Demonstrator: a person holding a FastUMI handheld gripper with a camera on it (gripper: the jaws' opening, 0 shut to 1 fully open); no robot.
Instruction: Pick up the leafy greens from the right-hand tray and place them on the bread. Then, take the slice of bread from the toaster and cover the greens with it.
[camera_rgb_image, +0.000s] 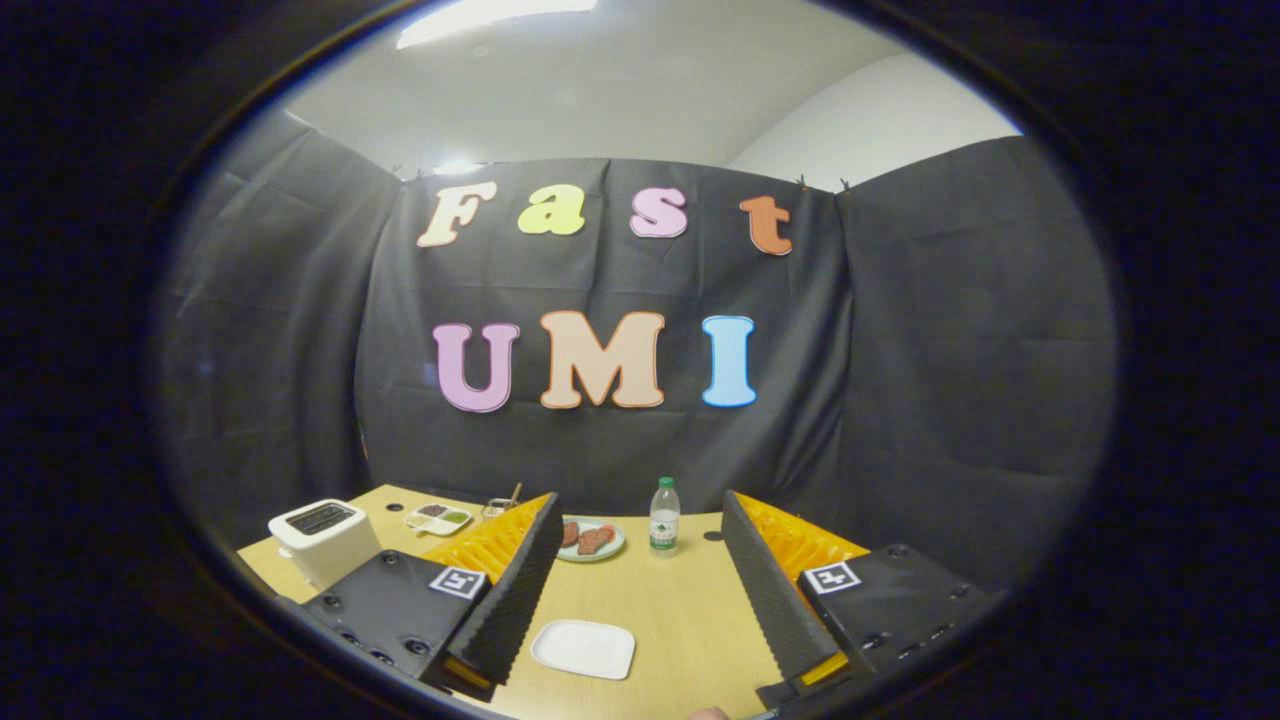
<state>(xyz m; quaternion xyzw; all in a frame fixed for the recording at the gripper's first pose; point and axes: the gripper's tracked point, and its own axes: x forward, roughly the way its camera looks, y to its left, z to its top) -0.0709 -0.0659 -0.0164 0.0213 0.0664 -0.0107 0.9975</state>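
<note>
My gripper is open, held above the near end of a wooden table, with nothing between its fingers. A white rectangular plate lies on the table below, between the fingers and closer to the left one. A white toaster stands on the table's left side, beyond the left finger; its top slots look dark, and I cannot tell what is in them. Behind it lies a small compartment tray with a patch of leafy greens and a dark portion.
A round pale plate with brown slices sits beyond the left fingertip. A small water bottle stands upright near the table's far edge. A small object stands behind the tray. Black cloth walls close in the table.
</note>
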